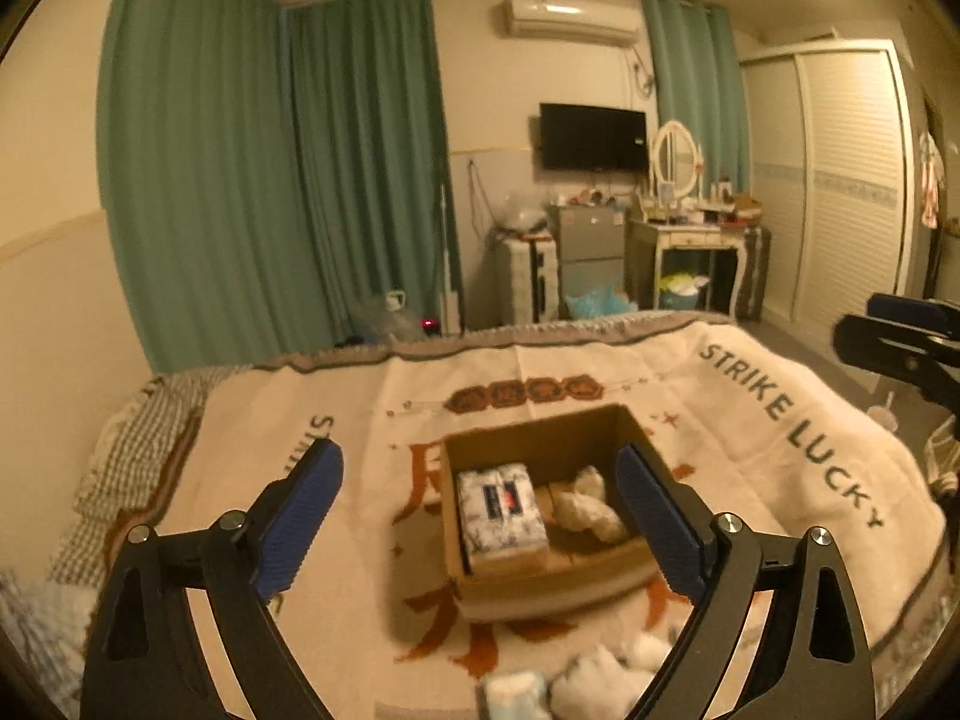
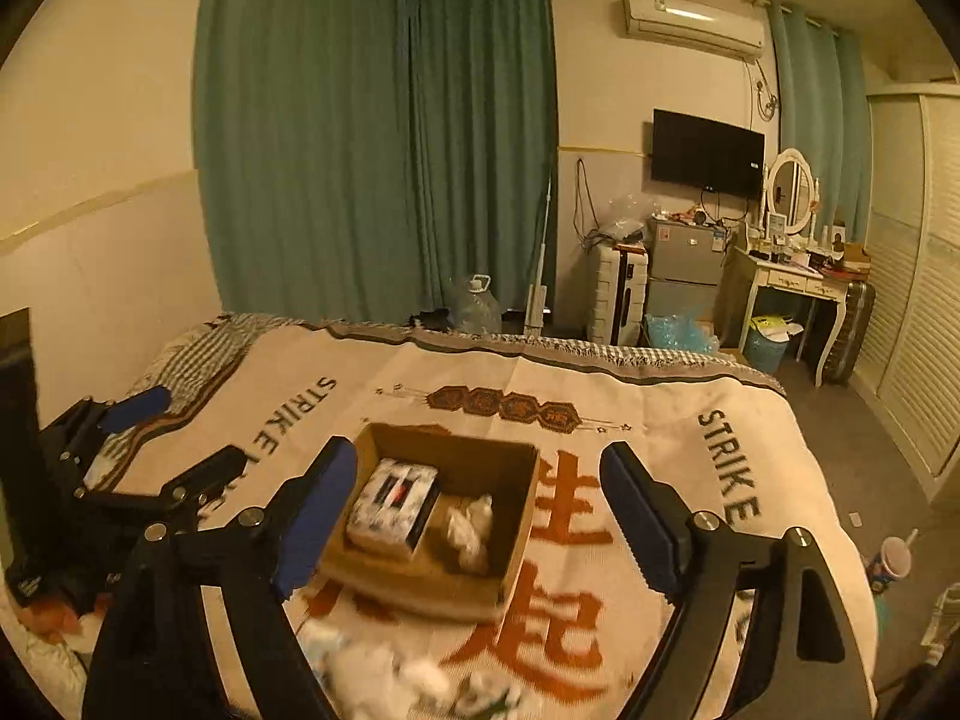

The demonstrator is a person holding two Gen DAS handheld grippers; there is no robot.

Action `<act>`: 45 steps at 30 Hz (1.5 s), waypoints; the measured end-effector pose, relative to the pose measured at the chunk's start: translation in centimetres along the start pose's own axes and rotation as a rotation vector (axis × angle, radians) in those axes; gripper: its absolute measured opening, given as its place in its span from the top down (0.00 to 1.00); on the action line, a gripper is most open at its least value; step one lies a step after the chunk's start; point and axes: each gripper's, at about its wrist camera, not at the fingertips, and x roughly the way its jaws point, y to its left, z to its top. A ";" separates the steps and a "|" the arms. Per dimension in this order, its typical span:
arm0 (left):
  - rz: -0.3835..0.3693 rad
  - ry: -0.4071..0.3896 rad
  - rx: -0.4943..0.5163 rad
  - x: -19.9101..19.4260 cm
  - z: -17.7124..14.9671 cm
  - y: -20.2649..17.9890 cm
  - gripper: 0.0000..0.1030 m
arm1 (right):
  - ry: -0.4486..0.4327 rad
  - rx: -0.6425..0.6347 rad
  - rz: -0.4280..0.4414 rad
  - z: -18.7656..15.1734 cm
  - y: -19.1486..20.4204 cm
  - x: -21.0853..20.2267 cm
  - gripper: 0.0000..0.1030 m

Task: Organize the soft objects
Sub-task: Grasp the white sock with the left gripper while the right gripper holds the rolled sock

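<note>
An open cardboard box (image 1: 543, 585) (image 2: 522, 516) sits mid-bed on the printed blanket. Inside lie a blue-and-white tissue pack (image 1: 501, 510) (image 2: 393, 501) and a crumpled white soft item (image 1: 585, 507) (image 2: 471, 531). More white soft items (image 1: 600, 681) (image 2: 384, 675) lie on the blanket in front of the box, close to me. My left gripper (image 1: 480, 480) hangs above the box, open, nothing between its blue pads. My right gripper (image 2: 480, 483) is also open and empty above the box. The left gripper (image 2: 162, 438) shows at the left in the right wrist view; the right gripper (image 1: 900, 339) shows at the right edge of the left wrist view.
The cream blanket (image 1: 750, 420) (image 2: 690, 420) covers the bed, with a checked pillow (image 1: 132, 468) at the left. Beyond the bed's foot stand green curtains (image 1: 270, 168), a small fridge (image 2: 684, 270), a dressing table (image 2: 792, 282) and a water jug (image 2: 477, 303). A cup (image 2: 891, 564) stands at right.
</note>
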 end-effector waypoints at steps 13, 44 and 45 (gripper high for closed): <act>0.033 0.122 -0.032 -2.8 -11.1 -1.6 0.08 | 0.141 -0.059 0.022 -12.3 3.8 -2.9 0.07; -0.003 0.364 -0.012 2.1 -21.2 -3.8 0.09 | 0.404 -0.019 0.103 -27.7 3.5 5.1 0.46; -0.004 0.364 -0.013 2.2 -21.1 -3.8 0.09 | 0.392 -0.011 0.093 -27.4 3.1 4.7 0.46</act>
